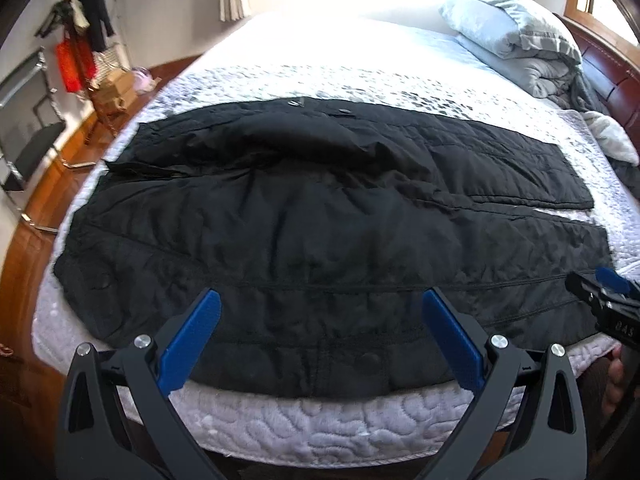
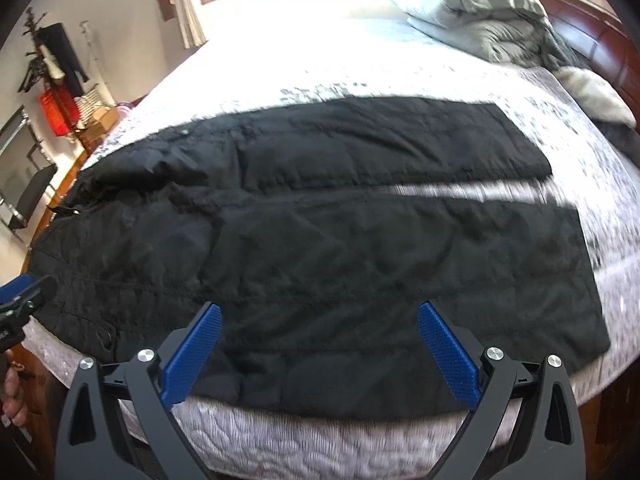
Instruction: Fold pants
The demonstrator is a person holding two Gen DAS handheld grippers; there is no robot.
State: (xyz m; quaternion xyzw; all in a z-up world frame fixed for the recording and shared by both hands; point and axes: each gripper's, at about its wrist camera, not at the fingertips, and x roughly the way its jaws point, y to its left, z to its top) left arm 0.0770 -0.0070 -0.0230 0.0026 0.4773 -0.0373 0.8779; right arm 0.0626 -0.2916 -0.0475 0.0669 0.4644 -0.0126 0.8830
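Note:
Black quilted pants point(image 1: 320, 216) lie spread flat across the bed, waist to the left, the two legs running right with a strip of bedspread between them. They also fill the right wrist view point(image 2: 320, 240). My left gripper point(image 1: 320, 308) is open and empty, above the near edge of the pants by the waist end. My right gripper point(image 2: 320, 320) is open and empty, above the near leg. The right gripper shows at the right edge of the left wrist view point(image 1: 604, 296); the left gripper shows at the left edge of the right wrist view point(image 2: 24, 300).
The bed has a white quilted bedspread point(image 1: 320, 428). Folded grey bedding and a pillow point(image 1: 516, 36) lie at the far right by a dark wooden headboard point(image 1: 612, 64). A wooden floor, a chair point(image 1: 28, 136) and a clothes stand point(image 1: 84, 20) are on the left.

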